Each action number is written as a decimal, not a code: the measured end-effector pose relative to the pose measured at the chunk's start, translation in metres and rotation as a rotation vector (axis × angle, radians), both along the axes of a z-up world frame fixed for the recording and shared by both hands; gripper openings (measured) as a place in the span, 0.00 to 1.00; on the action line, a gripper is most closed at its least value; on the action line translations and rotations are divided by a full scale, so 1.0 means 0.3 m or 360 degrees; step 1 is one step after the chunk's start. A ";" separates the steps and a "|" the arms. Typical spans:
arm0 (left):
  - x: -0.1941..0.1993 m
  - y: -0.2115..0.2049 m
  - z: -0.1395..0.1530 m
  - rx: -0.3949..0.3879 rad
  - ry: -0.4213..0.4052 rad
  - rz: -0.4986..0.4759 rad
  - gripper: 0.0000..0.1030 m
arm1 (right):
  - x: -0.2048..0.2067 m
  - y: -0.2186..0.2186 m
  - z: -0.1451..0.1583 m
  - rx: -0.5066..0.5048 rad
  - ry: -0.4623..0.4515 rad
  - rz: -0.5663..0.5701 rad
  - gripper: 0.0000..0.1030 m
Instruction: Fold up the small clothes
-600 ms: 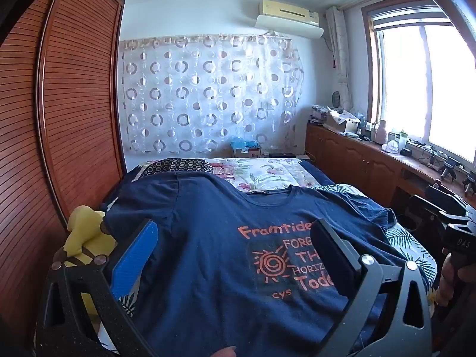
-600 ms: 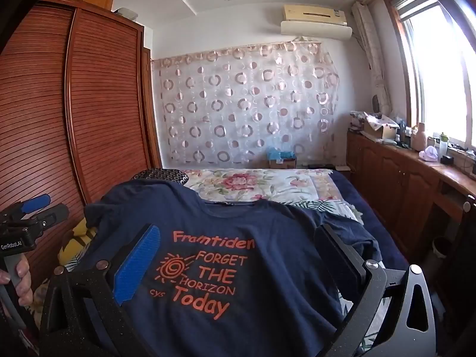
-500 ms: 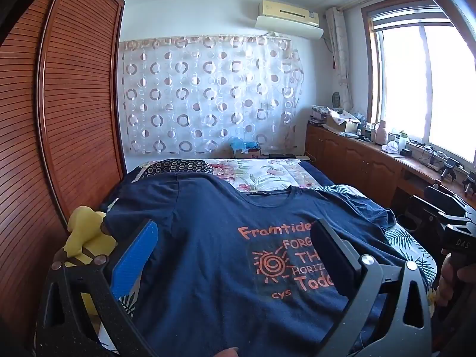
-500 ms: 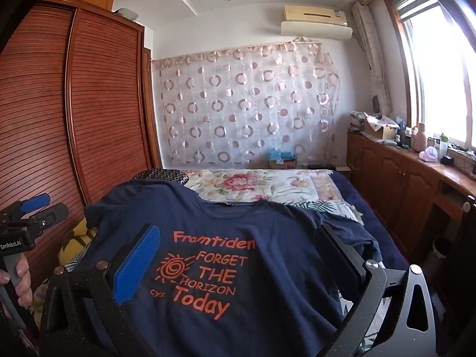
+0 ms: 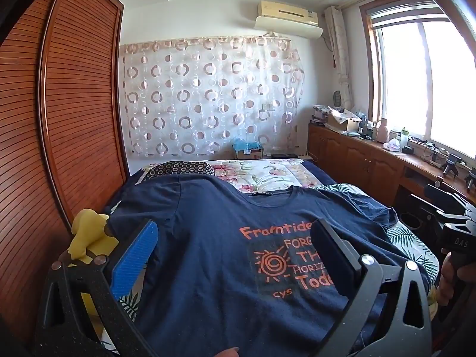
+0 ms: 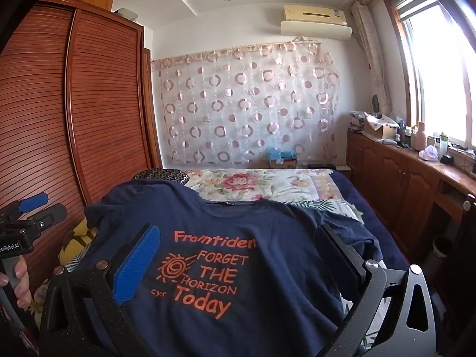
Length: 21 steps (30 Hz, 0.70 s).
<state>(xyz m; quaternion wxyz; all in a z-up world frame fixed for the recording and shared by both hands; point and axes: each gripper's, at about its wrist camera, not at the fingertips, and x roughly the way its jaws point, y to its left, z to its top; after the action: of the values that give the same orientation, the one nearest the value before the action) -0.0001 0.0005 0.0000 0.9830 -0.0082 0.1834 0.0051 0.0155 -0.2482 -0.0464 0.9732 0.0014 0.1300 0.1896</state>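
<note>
Nothing has shifted since 0.6 s ago: both grippers hover exactly as before. At the far left stands a slatted wooden wardrobe, with 1 yellow plush toy near it. Left gripper is spread wide, holding nothing, 1 ribbed blue pad facing 1 black finger. 1 navy t-shirt, soft cotton with orange lettering and a sun spiral, lies flat, front up, on the floral bed. Right gripper is likewise released, empty.
</note>
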 end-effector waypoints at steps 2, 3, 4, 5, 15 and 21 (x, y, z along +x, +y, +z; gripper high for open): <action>0.000 -0.004 -0.001 0.0005 0.0001 0.0001 1.00 | -0.001 0.003 -0.007 0.0003 0.0004 -0.0001 1.00; 0.000 -0.007 -0.002 0.0007 0.0000 0.0003 1.00 | -0.002 0.002 -0.007 0.0004 0.0004 0.0001 1.00; 0.001 -0.007 -0.003 0.0007 0.0000 0.0006 1.00 | -0.003 0.004 -0.008 0.0003 0.0003 0.0001 1.00; -0.005 -0.002 0.008 0.0007 0.0001 0.0006 1.00 | -0.005 0.010 -0.009 0.0002 0.0003 0.0001 1.00; -0.010 0.013 0.013 0.0012 -0.0001 0.0014 1.00 | -0.004 0.011 -0.002 0.0000 0.0005 0.0002 1.00; -0.010 0.011 0.013 0.0022 -0.0001 0.0013 1.00 | -0.003 0.011 -0.002 -0.0001 0.0005 -0.0003 1.00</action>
<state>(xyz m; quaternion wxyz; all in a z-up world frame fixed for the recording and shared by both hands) -0.0031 0.0038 0.0038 0.9830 -0.0022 0.1831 0.0102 0.0145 -0.2450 -0.0469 0.9732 0.0015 0.1316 0.1886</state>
